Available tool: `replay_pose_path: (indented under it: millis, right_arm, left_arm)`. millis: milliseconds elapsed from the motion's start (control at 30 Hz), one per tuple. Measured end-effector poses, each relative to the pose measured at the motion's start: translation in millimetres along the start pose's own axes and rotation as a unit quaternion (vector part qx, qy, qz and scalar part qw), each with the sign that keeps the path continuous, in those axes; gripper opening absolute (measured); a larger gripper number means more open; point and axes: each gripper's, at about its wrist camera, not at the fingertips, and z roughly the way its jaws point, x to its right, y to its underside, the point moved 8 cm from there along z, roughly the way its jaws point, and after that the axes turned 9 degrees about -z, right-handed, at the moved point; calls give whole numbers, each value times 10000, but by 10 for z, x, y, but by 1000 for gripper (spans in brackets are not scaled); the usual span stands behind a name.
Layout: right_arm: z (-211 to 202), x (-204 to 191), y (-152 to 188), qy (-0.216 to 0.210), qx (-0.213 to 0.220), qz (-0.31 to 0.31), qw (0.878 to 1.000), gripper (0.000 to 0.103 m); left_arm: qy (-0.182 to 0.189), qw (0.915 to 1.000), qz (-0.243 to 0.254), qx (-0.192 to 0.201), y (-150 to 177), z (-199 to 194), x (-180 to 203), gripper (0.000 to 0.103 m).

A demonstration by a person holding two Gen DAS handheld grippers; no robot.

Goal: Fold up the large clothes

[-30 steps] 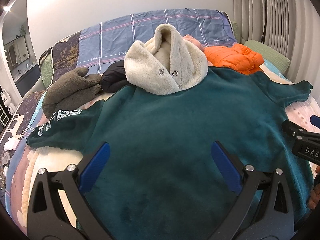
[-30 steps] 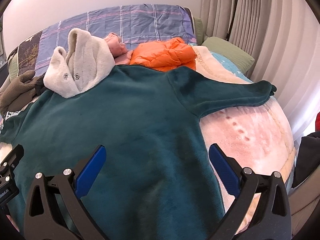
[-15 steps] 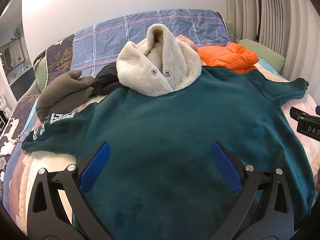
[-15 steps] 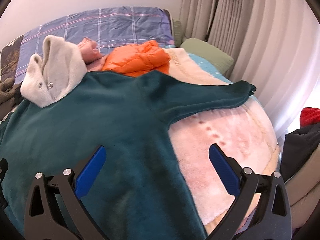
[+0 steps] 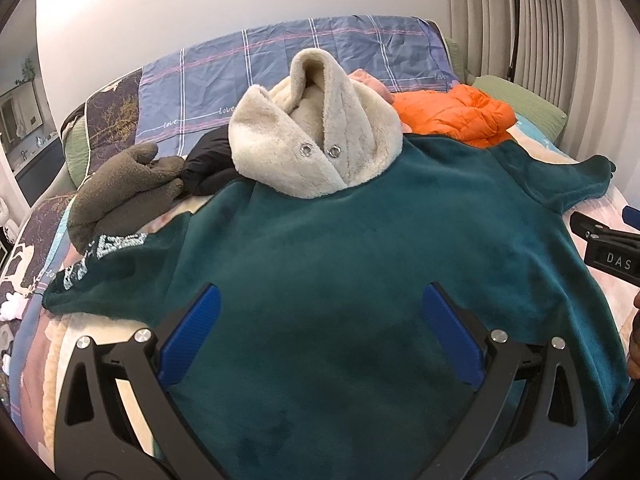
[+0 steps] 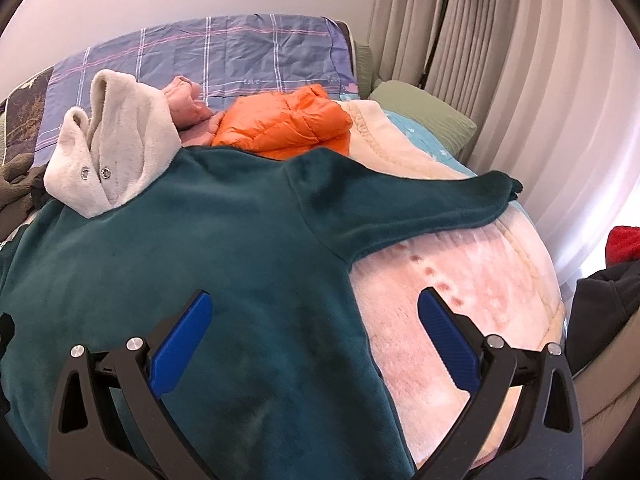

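Note:
A big dark green fleece hoodie (image 5: 340, 264) lies spread flat on the bed, its cream fluffy hood (image 5: 316, 136) at the far end. One sleeve with white lettering (image 5: 104, 256) reaches left; the other sleeve (image 6: 420, 208) stretches right over a pink blanket (image 6: 472, 292). My left gripper (image 5: 320, 320) hovers open above the hoodie's lower middle. My right gripper (image 6: 316, 320) is open over the hoodie's right side edge, holding nothing. Its body shows at the right edge of the left wrist view (image 5: 604, 248).
Behind the hoodie lie an orange puffer jacket (image 5: 456, 116), an olive-brown fleece garment (image 5: 120, 188), a black garment (image 5: 208, 168) and a pink one (image 6: 188, 104). A checked purple pillow (image 5: 320, 60) backs the bed. Curtains and a floor lamp (image 6: 440, 20) stand right; dark clothing (image 6: 600, 304) sits beside the bed.
Both grippers stayed open. The right gripper swung right, from the hoodie's middle to its right edge and the pink blanket. The left view shifted slightly, hoodie now more centred.

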Motion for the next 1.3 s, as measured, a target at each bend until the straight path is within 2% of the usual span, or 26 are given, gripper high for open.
replay_pose_path:
  millis: [233, 467, 700, 800, 900, 1000, 1100, 1167, 1200, 1233, 1300]
  right_arm:
    - [8, -203, -231, -36, 186, -344, 9992, 102]
    - [61, -581, -560, -158, 402, -871, 9953, 102]
    - [185, -996, -768, -325, 519, -1320, 9894, 102]
    - [268, -1148, -831, -485, 564, -1496, 9859, 102]
    - [443, -1383, -1033, -943, 740, -1818, 9760, 102]
    - [700, -1515, -1504, -1534, 812, -1834, 9676, 99]
    - [947, -1500, -2285, -1870, 1074, -1224, 9688, 83]
    - [1127, -1569, -2638, -2016, 954, -1084, 9688, 74]
    - [1209, -1616, -2766, -2153, 832, -1003, 9678, 68]
    - [1291, -1681, -2897, -2342, 697, -867, 9658, 68]
    - [1397, -1829, -3084, -2737, 510, -699, 9579, 68]
  left_arm:
    - [-7, 9998, -10, 188, -323, 61, -203, 101]
    - [-342, 9978, -257, 501, -813, 283, -554, 101]
    - [-374, 9973, -442, 445, -1056, 612, -793, 99]
    - [-402, 9966, -594, 395, -1103, 825, -882, 98]
    - [-328, 9965, -718, 275, -1182, 1062, -963, 91]
    - [-247, 9952, -925, 186, -1466, 1326, -1089, 84]
    - [-236, 9921, -1226, 120, -1843, 1605, -1264, 83]
    - [-171, 9885, -1504, 31, -2059, 1802, -1369, 83]
    - [-21, 9848, -1735, -75, -2183, 1947, -1425, 83]
    - [49, 9822, -1873, -140, -2232, 2027, -1460, 83]
    - [445, 9742, -2185, -340, -2343, 2251, -1465, 85]
